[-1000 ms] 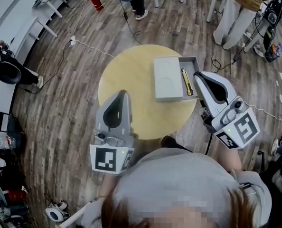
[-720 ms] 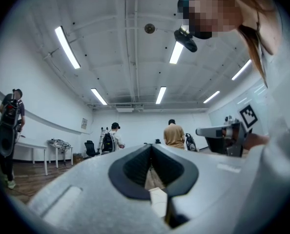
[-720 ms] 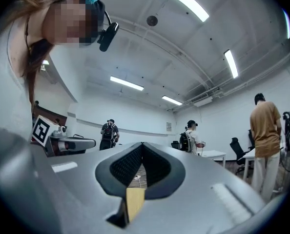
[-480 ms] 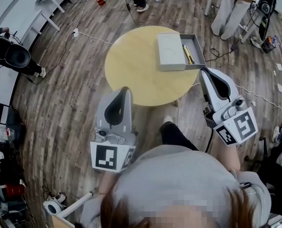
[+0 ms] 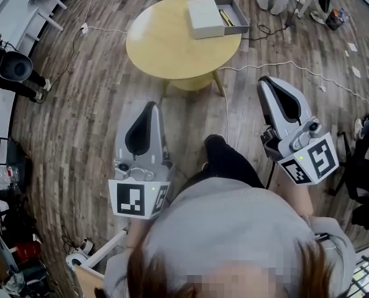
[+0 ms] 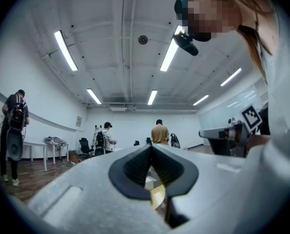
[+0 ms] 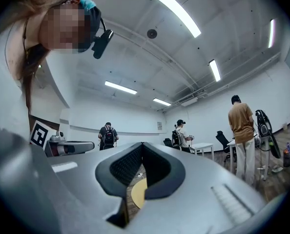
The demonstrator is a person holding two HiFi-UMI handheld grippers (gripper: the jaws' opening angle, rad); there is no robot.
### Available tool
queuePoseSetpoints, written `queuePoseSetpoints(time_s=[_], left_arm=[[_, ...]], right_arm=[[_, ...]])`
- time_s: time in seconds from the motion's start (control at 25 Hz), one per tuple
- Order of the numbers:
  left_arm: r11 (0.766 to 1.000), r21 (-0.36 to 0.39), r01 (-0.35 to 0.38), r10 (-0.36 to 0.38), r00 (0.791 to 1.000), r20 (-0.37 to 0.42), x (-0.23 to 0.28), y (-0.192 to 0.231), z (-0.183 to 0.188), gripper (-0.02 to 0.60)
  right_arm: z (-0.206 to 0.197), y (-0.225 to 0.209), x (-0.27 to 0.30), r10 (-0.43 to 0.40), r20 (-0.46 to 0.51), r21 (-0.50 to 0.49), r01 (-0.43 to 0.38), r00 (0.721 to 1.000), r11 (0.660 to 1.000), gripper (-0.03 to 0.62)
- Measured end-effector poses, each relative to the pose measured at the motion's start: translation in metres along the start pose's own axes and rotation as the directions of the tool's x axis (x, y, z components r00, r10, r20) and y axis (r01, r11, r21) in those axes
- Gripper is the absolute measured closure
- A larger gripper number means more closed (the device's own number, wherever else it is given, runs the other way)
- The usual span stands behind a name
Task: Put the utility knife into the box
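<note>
Box (image 5: 240, 12) on table (image 5: 166, 42) holds utility knife (image 5: 225, 18); left gripper (image 5: 150, 105) and right gripper (image 5: 263, 81) fingers clenched on nothing

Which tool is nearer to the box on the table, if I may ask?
Right. The right tool is below-right of the box; the left tool sits farther off, below-left.

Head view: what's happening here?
A person holds a gripper in each hand. The left gripper and right gripper both have their jaws together with nothing in them, held over the floor short of the table. The yellow utility knife already lies in the open part of the box on that table.
</note>
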State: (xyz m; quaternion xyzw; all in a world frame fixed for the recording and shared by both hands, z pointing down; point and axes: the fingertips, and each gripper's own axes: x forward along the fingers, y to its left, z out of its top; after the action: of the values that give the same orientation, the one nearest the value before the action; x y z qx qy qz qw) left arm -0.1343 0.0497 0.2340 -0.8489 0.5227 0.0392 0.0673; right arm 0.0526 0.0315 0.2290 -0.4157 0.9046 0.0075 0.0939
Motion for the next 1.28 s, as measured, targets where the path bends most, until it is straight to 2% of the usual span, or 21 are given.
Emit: queuePoseSetpoints(time_s=[0.32, 0.52, 0.76, 1.0, 1.28], left_arm=[[0.998, 0.023, 0.053, -0.054, 0.998, 0.031, -0.050, -0.065, 0.027, 0.580], [0.999, 0.018, 0.044, -0.045, 0.998, 0.032, -0.084, -0.106, 0.037, 0.580], [1.000, -0.017, 0.015, -0.015, 1.000, -0.008, -0.130, -0.159, 0.033, 0.580], [1.000, 0.004, -0.014, 0.014, 1.000, -0.002, -0.162, -0.171, 0.042, 0.580], [1.000, 0.022, 0.009, -0.010, 0.999, 0.046, -0.173, -0.172, 0.065, 0.580]], right_arm=[[0.023, 0.028, -0.074, -0.030, 0.024, -0.063, 0.031, 0.999, 0.998, 0.589], [0.035, 0.050, -0.121, -0.016, 0.006, -0.070, 0.017, 1.000, 0.997, 0.589], [0.035, 0.068, -0.182, 0.012, -0.023, -0.029, -0.012, 1.000, 0.999, 0.589], [0.037, 0.093, -0.201, 0.038, -0.027, -0.032, -0.039, 0.999, 0.999, 0.589], [0.053, 0.112, -0.204, 0.022, -0.010, -0.086, -0.023, 1.000, 0.996, 0.589]])
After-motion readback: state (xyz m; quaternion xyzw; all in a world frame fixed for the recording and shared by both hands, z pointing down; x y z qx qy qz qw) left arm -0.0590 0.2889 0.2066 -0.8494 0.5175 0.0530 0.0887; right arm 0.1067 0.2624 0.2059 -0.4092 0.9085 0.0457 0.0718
